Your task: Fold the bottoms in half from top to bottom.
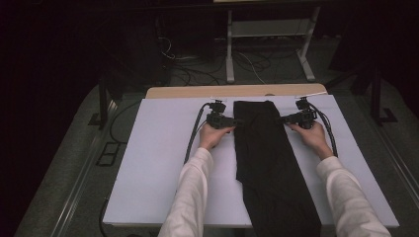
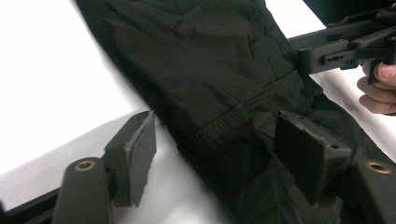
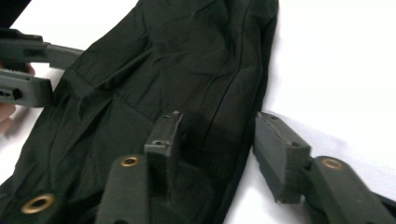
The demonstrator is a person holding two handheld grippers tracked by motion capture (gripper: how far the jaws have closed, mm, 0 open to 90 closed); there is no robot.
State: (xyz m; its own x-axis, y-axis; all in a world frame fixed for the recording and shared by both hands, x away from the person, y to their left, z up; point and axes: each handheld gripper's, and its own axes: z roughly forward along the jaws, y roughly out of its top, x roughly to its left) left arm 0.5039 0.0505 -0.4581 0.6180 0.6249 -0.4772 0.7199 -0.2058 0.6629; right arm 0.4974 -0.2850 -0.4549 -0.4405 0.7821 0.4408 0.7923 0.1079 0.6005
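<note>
Lay as a long strip of matte, finely creased black cloth with a stitched hem, its two edges caught between the jaws from either side, one jaw over the fabric and one on the bare sheet. Stood apart on both the left gripper and the right gripper, flat rubbery black pads not pressing the cloth. Rested on a smooth, pale white table with a wooden far edge, amid a dim room with floor cables and a grey metal stand beyond.

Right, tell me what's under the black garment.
The black garment lies on the white tabletop, which shows along both sides. Whatever the cloth covers cannot be seen.
</note>
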